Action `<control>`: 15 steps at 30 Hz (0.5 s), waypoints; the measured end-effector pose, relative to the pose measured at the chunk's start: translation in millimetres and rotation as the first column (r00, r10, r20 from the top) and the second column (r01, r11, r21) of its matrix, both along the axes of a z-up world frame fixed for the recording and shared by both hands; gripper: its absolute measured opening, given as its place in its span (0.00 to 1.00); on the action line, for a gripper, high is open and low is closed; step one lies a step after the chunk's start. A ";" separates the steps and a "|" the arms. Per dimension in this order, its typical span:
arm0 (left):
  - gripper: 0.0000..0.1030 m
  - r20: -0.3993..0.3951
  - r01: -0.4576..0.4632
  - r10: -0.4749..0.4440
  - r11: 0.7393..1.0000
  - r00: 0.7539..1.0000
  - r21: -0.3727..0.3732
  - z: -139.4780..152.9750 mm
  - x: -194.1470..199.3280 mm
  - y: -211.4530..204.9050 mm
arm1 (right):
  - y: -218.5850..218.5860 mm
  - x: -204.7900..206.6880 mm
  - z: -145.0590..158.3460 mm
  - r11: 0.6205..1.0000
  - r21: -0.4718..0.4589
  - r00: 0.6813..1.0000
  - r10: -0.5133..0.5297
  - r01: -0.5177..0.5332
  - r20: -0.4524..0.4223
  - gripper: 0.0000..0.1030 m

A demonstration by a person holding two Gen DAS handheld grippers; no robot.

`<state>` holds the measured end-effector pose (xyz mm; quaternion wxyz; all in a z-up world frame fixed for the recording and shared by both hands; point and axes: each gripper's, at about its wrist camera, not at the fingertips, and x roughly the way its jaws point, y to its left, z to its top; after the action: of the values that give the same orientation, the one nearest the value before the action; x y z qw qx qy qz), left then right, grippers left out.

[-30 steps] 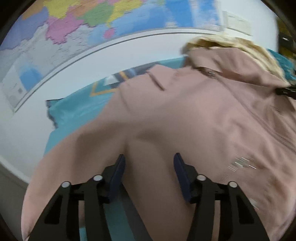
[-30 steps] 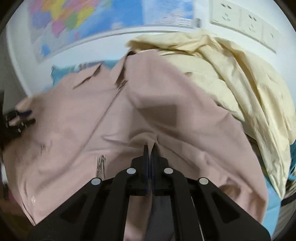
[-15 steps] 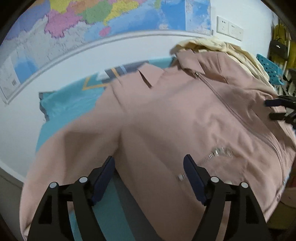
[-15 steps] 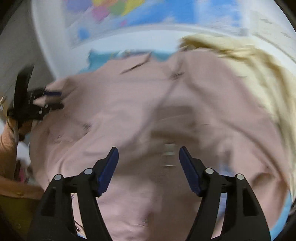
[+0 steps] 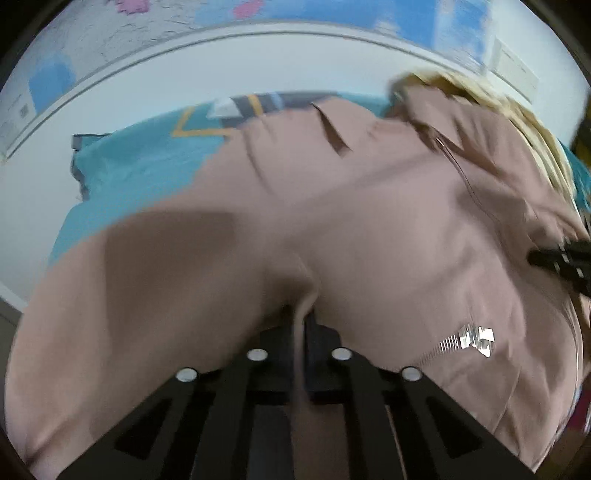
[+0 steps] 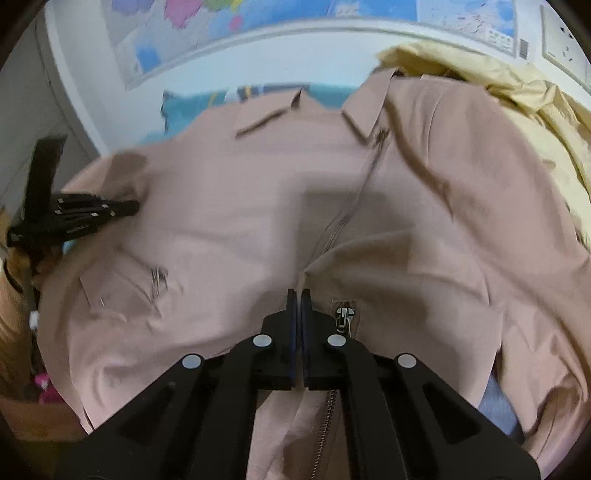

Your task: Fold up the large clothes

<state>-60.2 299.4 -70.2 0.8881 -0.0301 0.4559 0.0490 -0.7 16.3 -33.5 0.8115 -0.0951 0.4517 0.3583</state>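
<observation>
Both claws pinching the pink jacket's near hem

Nearest us, our left claw (image 5: 301,317) and right claw (image 6: 298,295) are each closed on a thin fold of the pink zip-up jacket (image 6: 258,221), spread front-up on the teal bed cover (image 5: 140,166), the right claw beside the zipper pull (image 6: 345,317). We judge the cloth soft, light and limp, so it will sag between grips; hem and shoulders suit holding. Beyond lies a crumpled yellow sheet (image 6: 517,96), then the wall map (image 6: 258,33).

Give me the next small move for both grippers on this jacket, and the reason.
Probably lift both together: the left gripper and the right gripper are each shut on a pinch of the pink jacket, which lies spread, zipped and unfolded.
</observation>
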 end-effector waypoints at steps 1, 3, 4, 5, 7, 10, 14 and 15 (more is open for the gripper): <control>0.03 0.012 -0.021 0.021 0.999 1.000 0.024 2.7 6.3 2.6 | 0.8 6.5 0.8 1.000 0.009 1.000 -0.016 0.016 0.004 0.02; 0.02 0.024 -0.057 0.055 0.997 0.998 0.059 5.9 15.0 6.8 | 3.3 16.5 1.5 0.999 0.031 0.999 -0.045 0.045 0.012 0.02; 0.02 0.026 -0.072 0.070 0.996 0.997 0.062 6.5 18.9 9.8 | 2.1 24.0 -1.0 0.997 0.040 0.998 -0.060 0.061 -0.006 0.02; 0.02 0.028 -0.081 0.079 0.995 0.996 0.064 6.3 21.0 11.8 | 1.7 30.4 -5.5 0.996 0.043 0.997 -0.075 0.076 -0.026 0.02; 0.03 0.025 -0.088 0.087 0.994 0.996 0.069 5.9 21.1 13.4 | 1.0 41.9 -14.1 0.994 0.033 0.993 -0.105 0.107 -0.045 0.02; 0.06 0.047 -0.058 0.055 0.997 0.997 0.060 12.4 3.7 10.8 | -6.8 47.2 -21.2 0.991 0.030 0.991 -0.127 0.129 -0.049 0.02; 0.46 0.104 0.009 -0.011 1.000 0.994 0.021 32.7 -42.2 9.9 | -21.2 64.4 -16.9 0.976 0.062 0.977 -0.207 0.210 -0.047 0.02; 0.50 0.109 0.022 -0.022 1.000 0.994 0.001 35.3 -53.4 9.1 | -20.9 68.3 -16.6 0.974 0.064 0.975 -0.215 0.219 -0.053 0.02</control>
<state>-113.7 308.4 -34.9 0.9123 -0.0277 0.4069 0.0377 67.7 -4.6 -50.1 0.8381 -0.0087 0.4650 0.2850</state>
